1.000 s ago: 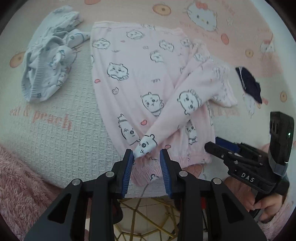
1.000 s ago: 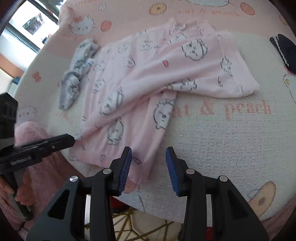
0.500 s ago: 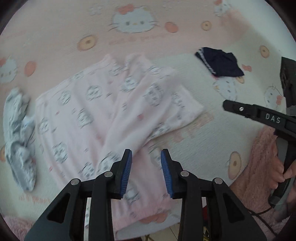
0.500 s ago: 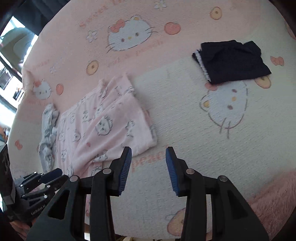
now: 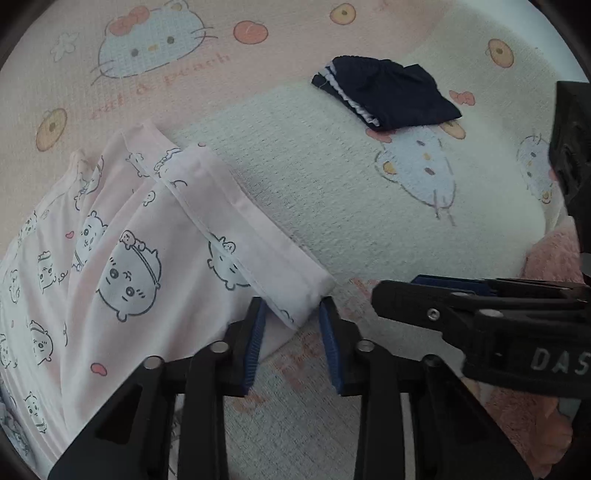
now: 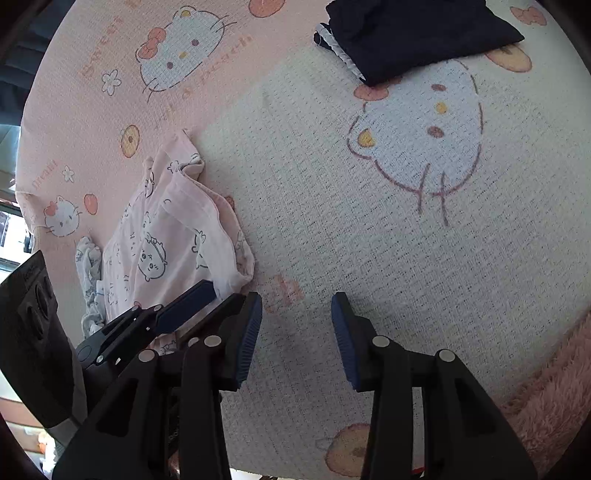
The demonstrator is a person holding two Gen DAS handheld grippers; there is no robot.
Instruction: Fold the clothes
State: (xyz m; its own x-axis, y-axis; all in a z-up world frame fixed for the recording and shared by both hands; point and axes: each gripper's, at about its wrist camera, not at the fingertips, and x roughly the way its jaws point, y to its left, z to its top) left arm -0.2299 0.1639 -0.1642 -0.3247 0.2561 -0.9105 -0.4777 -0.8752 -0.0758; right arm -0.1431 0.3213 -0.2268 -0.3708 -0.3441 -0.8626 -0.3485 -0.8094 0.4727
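A pink garment [image 5: 122, 258] printed with small cartoon animals lies spread on the left of the blanket. Its folded hem corner [image 5: 299, 299] pokes between the blue pads of my left gripper [image 5: 291, 310], which is open around it. In the right wrist view the same pink garment [image 6: 173, 243] lies left of centre, with my left gripper [image 6: 207, 299] at its near corner. My right gripper [image 6: 295, 314] is open over bare blanket just right of that corner, holding nothing. From the left wrist view my right gripper [image 5: 395, 288] comes in from the right, close beside the corner.
A folded navy garment [image 5: 388, 96] lies at the back right, also seen as the navy garment [image 6: 417, 29]. A crumpled pale grey garment [image 6: 88, 269] sits beyond the pink one. The cat-print blanket [image 5: 332, 184] covers the surface. Fluffy pink fabric [image 6: 554, 398] borders the near right edge.
Both grippers have swung right along the pink garment, from its sleeve cuff side to the hem corner. The left gripper now brackets that corner; the right hovers over bare blanket.
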